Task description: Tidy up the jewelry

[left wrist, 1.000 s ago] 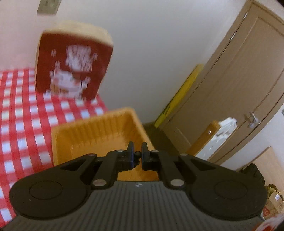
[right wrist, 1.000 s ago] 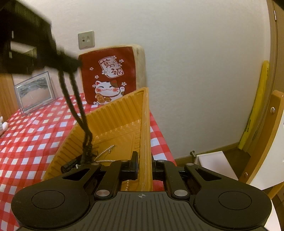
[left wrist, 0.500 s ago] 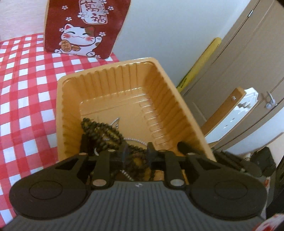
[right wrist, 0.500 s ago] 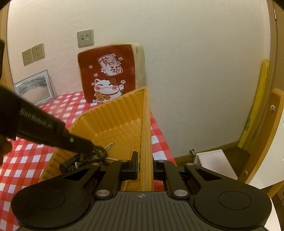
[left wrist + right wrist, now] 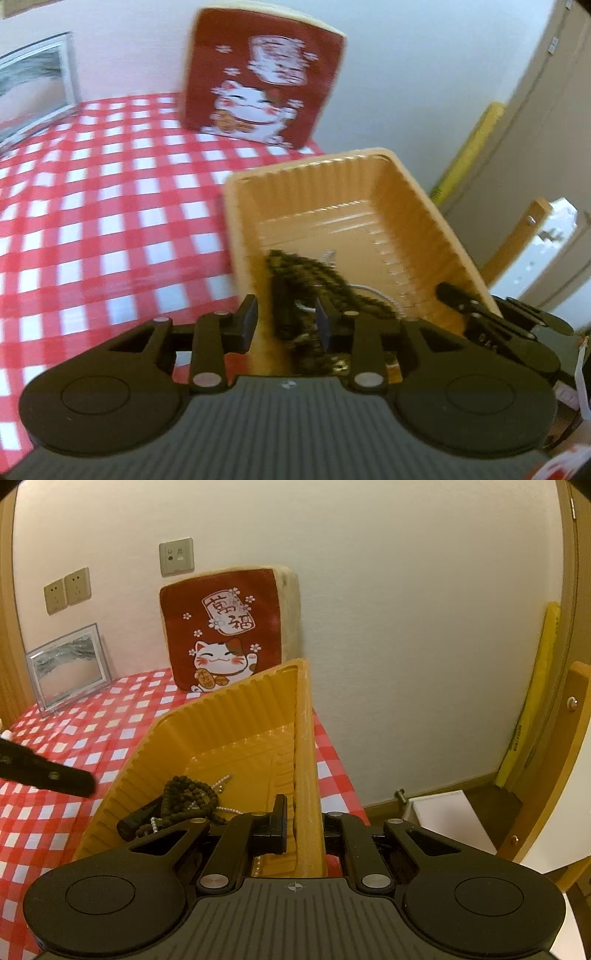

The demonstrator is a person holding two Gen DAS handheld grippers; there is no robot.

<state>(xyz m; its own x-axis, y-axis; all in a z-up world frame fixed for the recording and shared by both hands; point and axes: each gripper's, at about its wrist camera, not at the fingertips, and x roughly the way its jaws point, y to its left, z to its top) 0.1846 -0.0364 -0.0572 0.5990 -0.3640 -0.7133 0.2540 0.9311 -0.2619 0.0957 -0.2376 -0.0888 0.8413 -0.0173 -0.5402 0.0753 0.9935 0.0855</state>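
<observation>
An orange ribbed tray [image 5: 304, 738] sits on the red-and-white checked cloth. My right gripper [image 5: 306, 827] is shut on its right wall, which tips that side up. A dark wooden bead necklace [image 5: 188, 794] lies heaped in the tray's near end, over a thin pearl string [image 5: 229, 809] and a black item [image 5: 135, 821]. In the blurred left wrist view my left gripper [image 5: 284, 317] hangs just above the tray's [image 5: 413, 206] near left wall. Its jaws are opening, and the beads [image 5: 314, 277] lie loose below them, free of the pads. Its black finger [image 5: 51, 775] shows left of the tray.
A red lucky-cat cushion [image 5: 225, 638] leans on the wall behind the tray, and a framed picture [image 5: 70, 664] stands at the back left. The table edge runs just right of the tray. Beyond it are a wooden chair [image 5: 554, 757] and a white box [image 5: 443, 816] on the floor.
My left gripper came down with the hanging bead necklace, let it go into the tray, then drew back left with its jaws wider. The right gripper and the tray kept still.
</observation>
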